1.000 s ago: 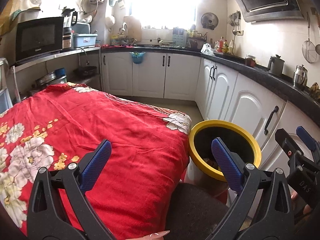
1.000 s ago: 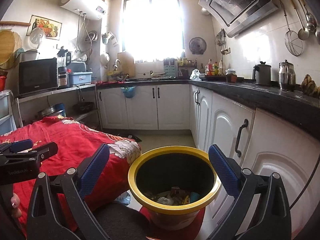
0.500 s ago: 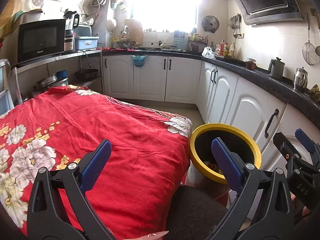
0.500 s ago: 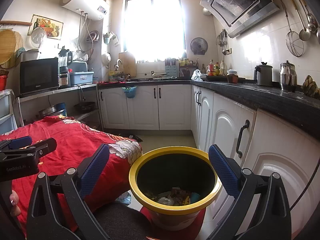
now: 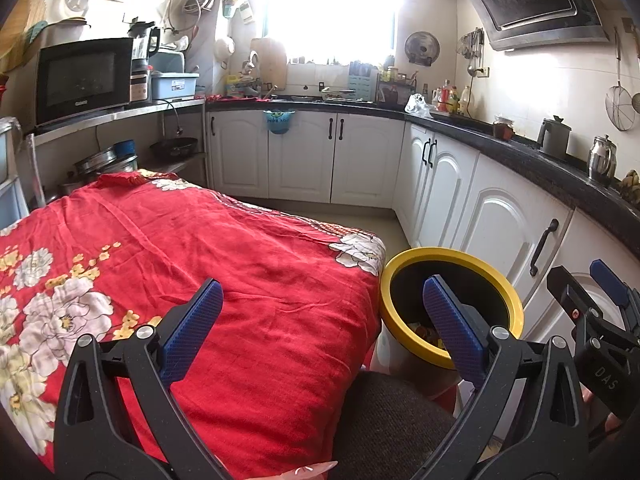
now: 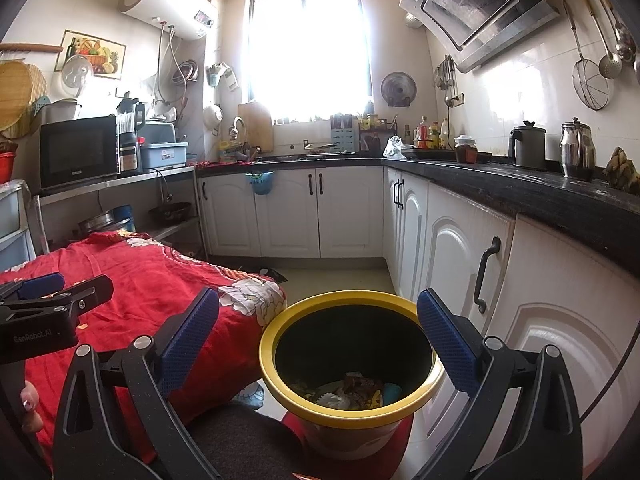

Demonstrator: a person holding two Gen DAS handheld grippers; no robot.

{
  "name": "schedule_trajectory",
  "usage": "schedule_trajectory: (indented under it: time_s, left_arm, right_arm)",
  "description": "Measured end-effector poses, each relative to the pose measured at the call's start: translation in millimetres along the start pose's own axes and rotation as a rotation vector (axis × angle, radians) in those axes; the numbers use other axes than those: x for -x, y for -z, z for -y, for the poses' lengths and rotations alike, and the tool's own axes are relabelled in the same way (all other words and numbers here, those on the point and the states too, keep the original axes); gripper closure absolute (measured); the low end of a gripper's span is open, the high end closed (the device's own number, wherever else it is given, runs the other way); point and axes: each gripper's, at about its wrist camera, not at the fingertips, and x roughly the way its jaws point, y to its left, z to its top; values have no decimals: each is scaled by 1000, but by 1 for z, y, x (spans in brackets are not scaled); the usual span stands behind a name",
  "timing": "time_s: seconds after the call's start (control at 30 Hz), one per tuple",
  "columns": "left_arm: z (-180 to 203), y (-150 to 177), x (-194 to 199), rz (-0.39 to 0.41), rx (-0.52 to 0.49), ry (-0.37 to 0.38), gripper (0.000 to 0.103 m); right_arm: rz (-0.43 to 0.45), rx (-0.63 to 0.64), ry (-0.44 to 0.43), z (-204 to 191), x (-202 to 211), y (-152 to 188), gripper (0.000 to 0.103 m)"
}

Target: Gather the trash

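Round, glossy yellow-rimmed bin (image 6: 352, 360) beside wrinkled red floral cloth (image 5: 192, 248).

- The bin (image 6: 352, 364) holds scraps (image 6: 352, 390) too jumbled to tell apart; its base is hidden behind a dark cushion (image 6: 248, 444).
- In the left view, the left gripper (image 5: 320, 320) finger covers part of the bin's inside.
- Beside the bin, the right gripper (image 5: 600, 312) is cut off by the edge.
- The window (image 6: 308, 52) beyond the bin is washed out.
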Motion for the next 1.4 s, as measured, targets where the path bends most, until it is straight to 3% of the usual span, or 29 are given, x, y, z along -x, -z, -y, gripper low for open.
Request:
schedule_trajectory:
  time_s: [1.4]
  left_arm:
    - [-1, 2, -2, -14, 22, 11, 11]
  right_arm:
    - [-2, -4, -1, -2, 0, 2, 6]
